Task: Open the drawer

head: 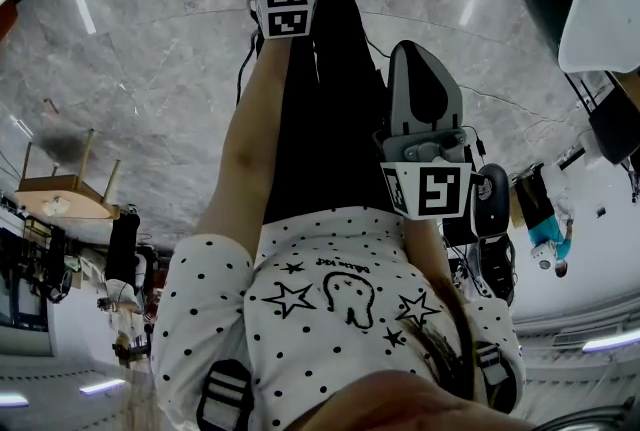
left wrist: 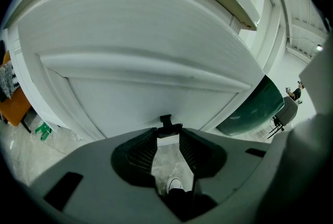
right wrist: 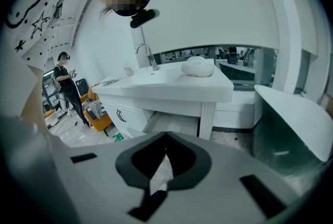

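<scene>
Your left gripper (left wrist: 169, 133) clamps the small black drawer handle (left wrist: 165, 123) on the white panelled drawer front (left wrist: 156, 95). Your right gripper (right wrist: 165, 151) hangs empty, fingertips pressed together.

The drawer front (left wrist: 156, 62) is plain white, its handle (left wrist: 165, 123) black; the floor (head: 150, 49) is grey veined marble; the person's shirt (head: 330, 304) is white with black dots and stars
</scene>
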